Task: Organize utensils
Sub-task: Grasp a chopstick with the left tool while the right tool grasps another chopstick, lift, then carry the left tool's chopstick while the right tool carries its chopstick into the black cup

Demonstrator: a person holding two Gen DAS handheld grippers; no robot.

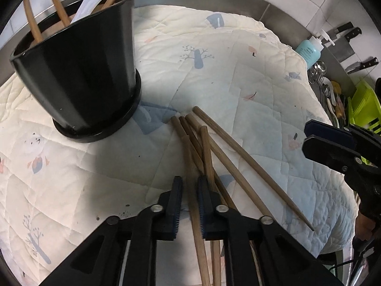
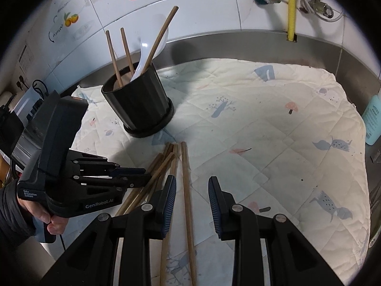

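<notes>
The left gripper [image 1: 189, 205] was clamped shut on one chopstick [image 1: 194, 190] out of the loose bunch of chopsticks [image 2: 166, 166] lying on the quilted cloth [image 1: 238, 76], just in front of the black holder [image 2: 138, 104] that already had three chopsticks and a white spoon [image 2: 142, 59] in it. The right gripper [image 2: 192, 202] hung open and empty over another chopstick. Lifting straight up before swinging toward the holder probably would've been smartest, since the neighbours overlapped and could drag along.

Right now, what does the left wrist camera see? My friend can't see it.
The left claw is shut on one wooden chopstick from a loose pile on a quilted cloth. A black cup holding more chopsticks stands behind.
</notes>
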